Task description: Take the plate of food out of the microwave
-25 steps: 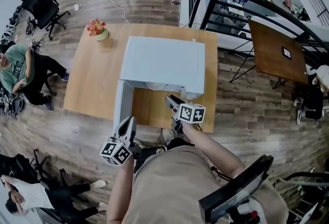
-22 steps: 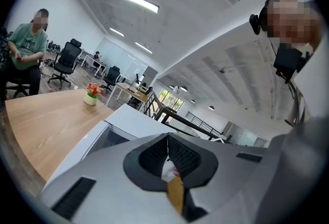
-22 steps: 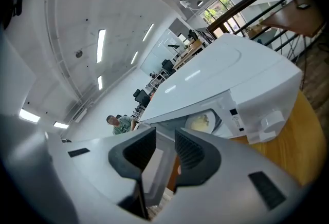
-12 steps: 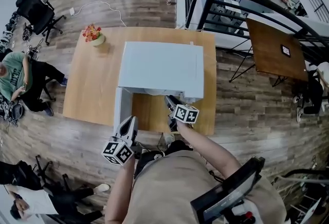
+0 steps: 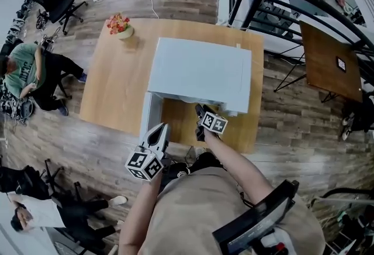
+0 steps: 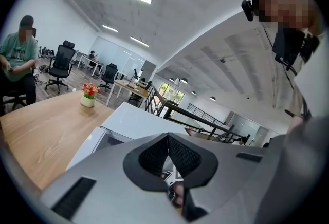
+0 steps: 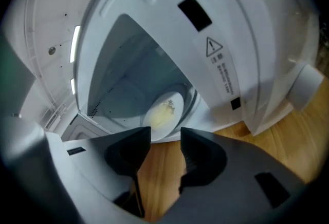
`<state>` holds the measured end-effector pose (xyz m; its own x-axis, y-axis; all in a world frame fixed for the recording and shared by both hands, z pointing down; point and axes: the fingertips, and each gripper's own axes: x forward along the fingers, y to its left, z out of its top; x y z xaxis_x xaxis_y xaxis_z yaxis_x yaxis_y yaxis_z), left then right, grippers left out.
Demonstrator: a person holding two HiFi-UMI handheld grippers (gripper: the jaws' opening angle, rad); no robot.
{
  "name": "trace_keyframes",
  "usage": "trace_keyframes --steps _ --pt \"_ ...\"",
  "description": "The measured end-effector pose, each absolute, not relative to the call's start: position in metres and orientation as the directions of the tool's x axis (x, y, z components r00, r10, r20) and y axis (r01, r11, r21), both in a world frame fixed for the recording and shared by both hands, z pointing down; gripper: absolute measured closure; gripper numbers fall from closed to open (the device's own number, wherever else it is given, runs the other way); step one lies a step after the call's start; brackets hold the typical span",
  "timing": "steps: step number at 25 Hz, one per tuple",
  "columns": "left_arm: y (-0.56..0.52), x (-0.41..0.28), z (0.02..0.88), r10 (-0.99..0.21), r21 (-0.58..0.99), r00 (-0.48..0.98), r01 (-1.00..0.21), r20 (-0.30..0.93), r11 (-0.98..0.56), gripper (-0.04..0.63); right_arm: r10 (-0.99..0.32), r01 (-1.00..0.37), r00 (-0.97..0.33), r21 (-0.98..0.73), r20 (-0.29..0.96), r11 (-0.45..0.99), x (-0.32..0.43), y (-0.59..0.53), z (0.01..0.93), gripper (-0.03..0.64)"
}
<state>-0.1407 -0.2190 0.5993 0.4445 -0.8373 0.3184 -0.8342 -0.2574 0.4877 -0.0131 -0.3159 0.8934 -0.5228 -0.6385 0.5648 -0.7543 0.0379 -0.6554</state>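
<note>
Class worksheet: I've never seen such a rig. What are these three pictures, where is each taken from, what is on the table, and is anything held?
A person holds a two-jaw gripper in each hand. One picture looks down from the head; the others ride on the grippers. On the table stand a microwave, door open, and a flower pot. A plate of food sits inside. The left gripper is shut, empty; on the right gripper the jaws have just been opening, nothing between them.

A warning triangle (image 7: 211,45) with an exclamation mark stood on a label (image 7: 221,65) on the microwave (image 7: 169,38) front frame — the fine print under it was too small to read. Black-and-white square markers (image 5: 139,161) covered the cubes of the left gripper (image 5: 162,130) and right gripper (image 5: 199,110) — patterns only, no letters.
</note>
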Motion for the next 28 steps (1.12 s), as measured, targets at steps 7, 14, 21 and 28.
trace_keyframes --steps 7,14,21,28 --pt "-0.216 -0.148 0.610 -0.816 0.487 0.446 -0.840 0.367 -0.240 0.591 -0.674 -0.787 -0.415 -0.613 0.611 -0.071 -0.019 -0.341 0.924 0.453" --pt "-0.213 -0.159 0.616 -0.809 0.472 0.437 -0.851 0.394 -0.230 0.591 -0.708 -0.846 -0.316 -0.526 0.631 -0.091 -0.030 -0.361 0.929 0.453" --pt "-0.206 -0.174 0.616 -0.822 0.469 0.412 -0.859 0.394 -0.206 0.591 -0.695 -0.849 -0.256 -0.500 0.672 -0.170 -0.015 -0.362 0.936 0.479" --pt "-0.188 -0.182 0.606 -0.826 0.465 0.407 -0.861 0.390 -0.205 0.591 -0.702 -0.706 -0.327 -0.657 0.633 -0.264 -0.014 -0.353 0.930 0.545"
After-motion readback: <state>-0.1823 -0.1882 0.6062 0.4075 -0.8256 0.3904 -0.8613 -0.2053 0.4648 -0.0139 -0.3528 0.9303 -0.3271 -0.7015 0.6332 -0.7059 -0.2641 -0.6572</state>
